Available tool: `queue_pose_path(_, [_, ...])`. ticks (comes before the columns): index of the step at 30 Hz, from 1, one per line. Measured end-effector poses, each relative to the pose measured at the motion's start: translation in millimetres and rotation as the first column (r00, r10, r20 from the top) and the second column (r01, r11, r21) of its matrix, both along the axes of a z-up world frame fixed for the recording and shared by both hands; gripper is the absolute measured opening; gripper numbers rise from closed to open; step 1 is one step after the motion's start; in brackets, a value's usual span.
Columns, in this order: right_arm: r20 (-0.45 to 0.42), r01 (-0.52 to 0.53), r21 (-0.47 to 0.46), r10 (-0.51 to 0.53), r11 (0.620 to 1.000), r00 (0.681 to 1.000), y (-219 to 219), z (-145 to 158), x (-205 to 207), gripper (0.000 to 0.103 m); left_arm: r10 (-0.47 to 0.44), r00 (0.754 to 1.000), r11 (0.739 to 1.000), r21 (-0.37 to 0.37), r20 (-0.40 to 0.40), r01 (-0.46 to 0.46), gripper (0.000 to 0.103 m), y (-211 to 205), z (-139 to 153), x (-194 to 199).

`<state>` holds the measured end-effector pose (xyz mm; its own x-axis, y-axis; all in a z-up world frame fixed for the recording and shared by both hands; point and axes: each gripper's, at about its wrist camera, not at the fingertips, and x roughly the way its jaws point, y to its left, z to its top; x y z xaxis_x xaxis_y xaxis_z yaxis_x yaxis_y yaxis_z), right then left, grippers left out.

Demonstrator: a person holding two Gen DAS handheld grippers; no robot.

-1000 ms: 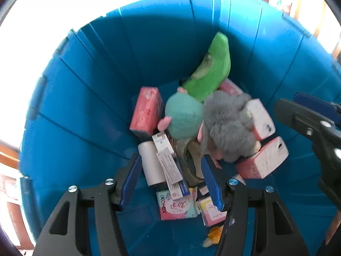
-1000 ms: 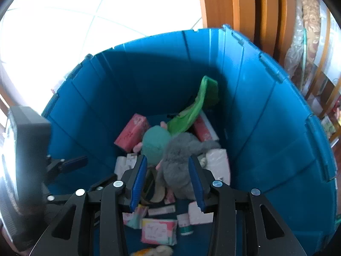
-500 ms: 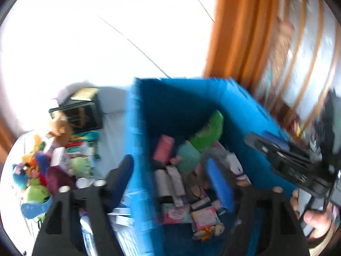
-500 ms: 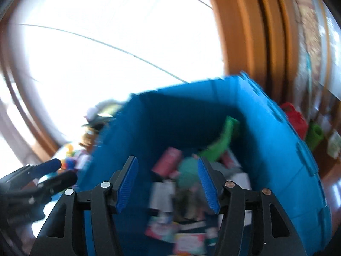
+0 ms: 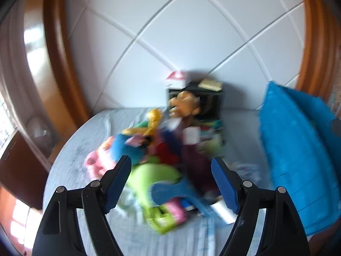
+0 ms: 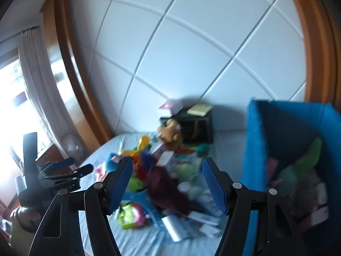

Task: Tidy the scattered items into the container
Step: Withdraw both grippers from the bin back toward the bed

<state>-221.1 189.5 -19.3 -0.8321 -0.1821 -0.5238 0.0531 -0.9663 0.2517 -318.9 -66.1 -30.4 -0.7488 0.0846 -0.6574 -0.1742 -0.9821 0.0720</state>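
Right now I have both the left hand-held gripper [image 5: 170, 181] and the right hand-held gripper [image 6: 167, 184] spread wide and empty above the toy pile [image 6: 162, 170] on the bed [image 6: 136, 239]. Just beside the pile, to its right, stands the blue bin [image 6: 253, 149], already holding some things.

Each tool [image 5: 170, 179] [image 6: 167, 180] has black angular arms, silver screws and blue ribbed fingers [image 5: 118, 181].

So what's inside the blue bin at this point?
Right wrist view: the blue bin holds a green plush, a teal plush, a grey plush and pink and white packs. Motion blur and the near wall hide anything beneath.
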Motion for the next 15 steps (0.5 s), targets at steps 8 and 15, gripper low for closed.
queue_pose_path(8, [0.227,-0.031,-0.054,0.042,0.998,0.973,-108.2,-84.7,-70.3,0.069,0.092,0.990,0.994,-0.061,0.106,-0.086,0.077,-125.4,-58.2,-52.5])
queue_pose_path(15, [0.344,-0.086,0.001,0.080,0.996,0.936,-149.6,-142.3,-127.1,0.068,0.129,0.972,0.992,-0.024,0.196,-0.127,0.077,-167.6,-108.2,-74.0])
